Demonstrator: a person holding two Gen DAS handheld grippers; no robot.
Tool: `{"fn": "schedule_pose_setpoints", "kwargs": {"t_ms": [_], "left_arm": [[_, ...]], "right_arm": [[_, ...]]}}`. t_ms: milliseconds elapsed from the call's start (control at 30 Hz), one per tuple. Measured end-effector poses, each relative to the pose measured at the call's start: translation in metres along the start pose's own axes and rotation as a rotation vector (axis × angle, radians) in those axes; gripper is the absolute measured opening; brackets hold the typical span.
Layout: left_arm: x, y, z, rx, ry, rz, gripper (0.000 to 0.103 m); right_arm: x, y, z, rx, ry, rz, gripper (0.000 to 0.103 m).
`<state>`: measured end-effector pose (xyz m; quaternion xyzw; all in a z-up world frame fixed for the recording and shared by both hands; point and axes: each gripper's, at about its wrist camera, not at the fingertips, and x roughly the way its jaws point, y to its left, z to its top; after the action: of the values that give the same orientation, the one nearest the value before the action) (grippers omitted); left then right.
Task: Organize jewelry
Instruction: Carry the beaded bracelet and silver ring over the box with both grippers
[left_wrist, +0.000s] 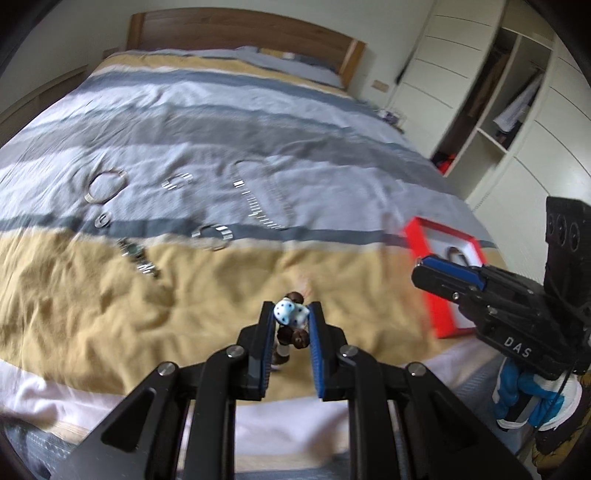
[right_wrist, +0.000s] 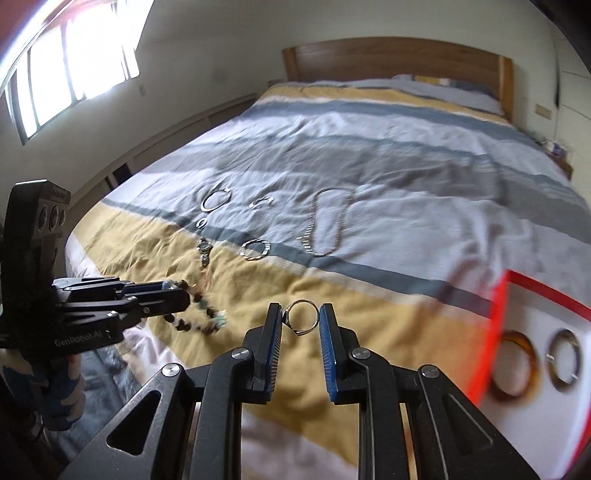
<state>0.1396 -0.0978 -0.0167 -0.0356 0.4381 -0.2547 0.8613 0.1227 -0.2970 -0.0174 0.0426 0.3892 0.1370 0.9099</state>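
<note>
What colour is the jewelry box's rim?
Red, around a white inside; the jewelry box shows best in the right wrist view.

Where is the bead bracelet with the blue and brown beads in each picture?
Left wrist view: the bead bracelet is at bottom centre, pinched between the left gripper fingers.
Right wrist view: the same bracelet dangles at lower left from the left gripper, above the yellow stripe of the bedspread.
Shared landmark: the wristwatch lying on the bedspread, beyond the bracelet in both.
</note>
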Motion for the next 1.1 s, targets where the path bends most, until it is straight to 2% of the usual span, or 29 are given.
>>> {"fn": "schedule_pose_setpoints", "kwargs": {"t_ms": [233,500,667,767,1100], "left_arm": [[-0.007,-0.082,0.017,0.109,-0.006,-0.115,0.016],[0.017,-0.186,0.052,0.261,-0.003,-0.225,0.016],[0.054,-0.237,0.068,0.336,0.019,-0.249,0.016],[0.082,-0.251,0.070,0.353,0.052,-0.243,0.016],[0.182,-0.250,0.050,0.352,0.197,-0.162,0.016]], "right_arm": [[-0.068,-0.054,-0.024,0.046,-0.047,-0.115,0.020],[-0.111,-0.131,-0.039,0.112,-0.068,-0.238,0.020],[-0.106,-0.173,-0.038,0.136,-0.056,-0.272,0.020],[-0.093,-0.197,-0.037,0.151,-0.042,-0.280,0.020],[-0.038,-0.248,-0.040,0.184,0.070,-0.261,0.020]]}}
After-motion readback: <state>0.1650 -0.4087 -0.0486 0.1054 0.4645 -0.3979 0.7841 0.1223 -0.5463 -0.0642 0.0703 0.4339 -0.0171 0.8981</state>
